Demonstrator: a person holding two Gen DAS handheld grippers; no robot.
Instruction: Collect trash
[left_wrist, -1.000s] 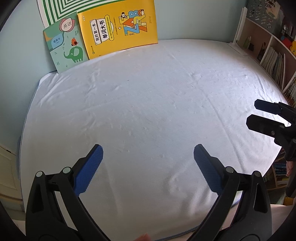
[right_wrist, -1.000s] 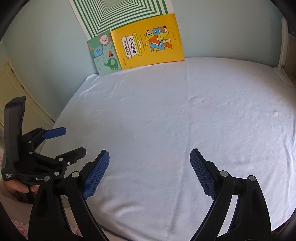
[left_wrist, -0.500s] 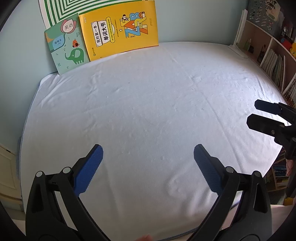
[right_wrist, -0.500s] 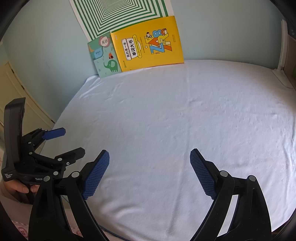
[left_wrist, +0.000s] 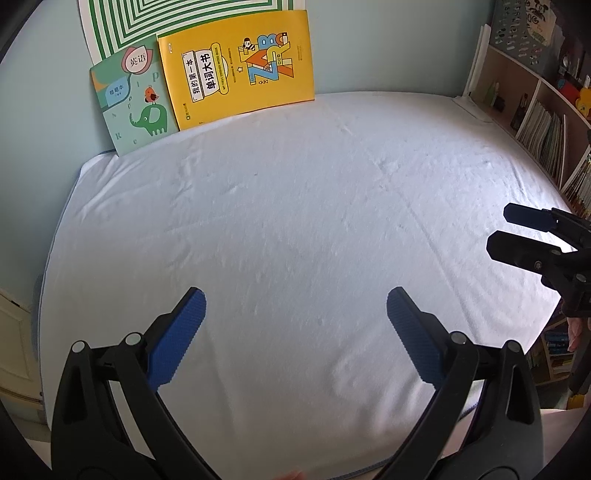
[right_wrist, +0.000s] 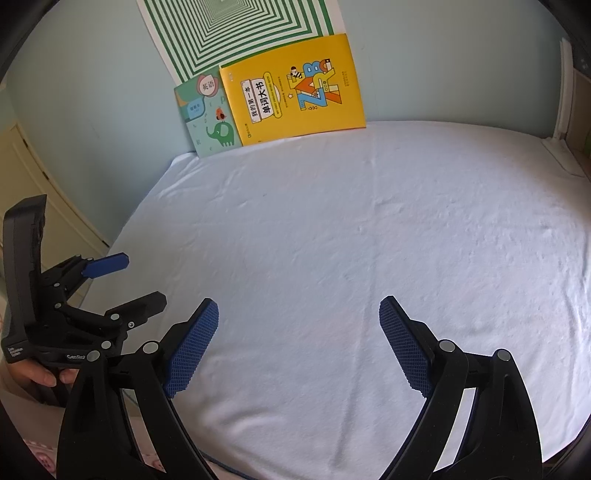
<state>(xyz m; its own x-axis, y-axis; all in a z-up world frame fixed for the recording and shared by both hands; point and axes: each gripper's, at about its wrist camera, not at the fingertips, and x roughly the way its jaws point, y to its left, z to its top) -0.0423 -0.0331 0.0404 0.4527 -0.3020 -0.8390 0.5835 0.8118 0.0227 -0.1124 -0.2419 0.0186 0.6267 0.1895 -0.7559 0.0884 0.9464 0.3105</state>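
Though the task is collecting trash, the left wrist view shows none: the left gripper (left_wrist: 295, 317) gapes wide and empty over a bare white sheet (left_wrist: 295, 221), books (left_wrist: 236, 66) propped behind. From the right wrist, the right gripper (right_wrist: 299, 328) hangs equally wide and empty; whether the trash is gathered or elsewhere, I cannot tell.

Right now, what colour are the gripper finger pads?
Blue, textured pads; clearest in the right wrist view.

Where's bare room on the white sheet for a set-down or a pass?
The white sheet is bare from the near edge, between the open left claw and open right claw, to the wall. Only the back-left is crowded: yellow book and elephant book lean there.
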